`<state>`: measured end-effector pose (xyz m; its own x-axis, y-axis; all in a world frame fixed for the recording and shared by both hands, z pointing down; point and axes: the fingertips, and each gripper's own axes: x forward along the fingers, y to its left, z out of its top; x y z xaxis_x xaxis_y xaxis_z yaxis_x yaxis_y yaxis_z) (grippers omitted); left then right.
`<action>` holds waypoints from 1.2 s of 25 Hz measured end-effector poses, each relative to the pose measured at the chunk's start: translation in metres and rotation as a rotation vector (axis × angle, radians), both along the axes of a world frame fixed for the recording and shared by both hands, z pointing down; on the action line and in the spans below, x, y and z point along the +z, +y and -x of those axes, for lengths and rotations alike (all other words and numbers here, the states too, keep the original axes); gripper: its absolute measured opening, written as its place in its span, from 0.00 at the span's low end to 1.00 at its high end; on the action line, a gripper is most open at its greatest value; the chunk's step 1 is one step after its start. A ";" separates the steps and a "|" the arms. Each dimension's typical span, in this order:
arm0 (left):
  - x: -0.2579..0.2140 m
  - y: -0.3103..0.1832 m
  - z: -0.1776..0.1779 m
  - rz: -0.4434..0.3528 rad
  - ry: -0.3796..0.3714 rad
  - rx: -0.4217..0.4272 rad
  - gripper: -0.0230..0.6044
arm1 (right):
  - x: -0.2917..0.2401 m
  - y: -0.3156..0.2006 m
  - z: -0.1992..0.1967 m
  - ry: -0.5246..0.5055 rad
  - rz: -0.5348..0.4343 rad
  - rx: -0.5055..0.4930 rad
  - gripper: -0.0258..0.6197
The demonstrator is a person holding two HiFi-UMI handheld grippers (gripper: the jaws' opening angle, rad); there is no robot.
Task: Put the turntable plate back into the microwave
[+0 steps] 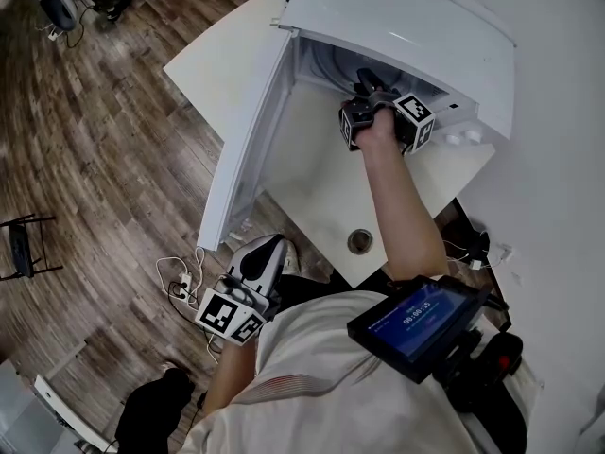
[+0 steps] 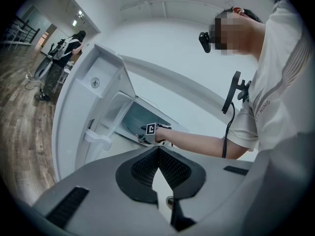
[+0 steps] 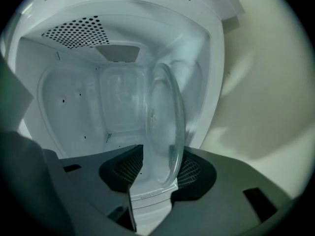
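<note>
The clear glass turntable plate (image 3: pixel 165 127) shows edge-on in the right gripper view, inside the white microwave's cavity (image 3: pixel 83 107). It sits between the jaws of my right gripper (image 3: pixel 155 168), close to the right pad (image 3: pixel 194 171). The left pad stands apart from it, so the jaws are open. In the head view the right gripper (image 1: pixel 364 78) reaches into the microwave (image 1: pixel 406 26), past its open door (image 1: pixel 250 149). My left gripper (image 1: pixel 269 249) hangs low by the table's near corner, jaws together and empty (image 2: pixel 157 151).
The microwave stands on a white table (image 1: pixel 321 197) that has a round metal grommet (image 1: pixel 359 241). Cables and a power strip (image 1: pixel 180 287) lie on the wooden floor below the door. A small screen (image 1: pixel 416 320) hangs at the person's chest. A black chair (image 1: pixel 24 244) stands at far left.
</note>
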<state>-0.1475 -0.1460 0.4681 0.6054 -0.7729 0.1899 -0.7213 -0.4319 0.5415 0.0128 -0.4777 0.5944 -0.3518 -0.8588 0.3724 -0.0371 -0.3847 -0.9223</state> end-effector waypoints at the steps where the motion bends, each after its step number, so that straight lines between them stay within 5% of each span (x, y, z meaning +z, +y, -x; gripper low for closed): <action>1: 0.000 0.000 0.000 0.000 0.001 0.001 0.05 | 0.001 0.001 0.000 0.000 0.003 -0.008 0.29; 16: 0.002 -0.002 -0.003 0.006 0.028 0.006 0.05 | 0.016 0.017 0.013 -0.027 0.115 -0.201 0.29; 25: 0.000 -0.001 -0.004 -0.002 0.040 0.010 0.05 | 0.021 0.020 0.027 -0.041 0.103 -0.267 0.29; 30: 0.000 0.001 -0.003 -0.002 0.038 0.009 0.05 | 0.012 0.043 0.043 -0.032 0.024 -0.397 0.29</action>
<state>-0.1448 -0.1446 0.4680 0.6195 -0.7675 0.1647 -0.6959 -0.4399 0.5676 -0.0298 -0.4347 0.6061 -0.6662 -0.6450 0.3743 -0.1584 -0.3681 -0.9162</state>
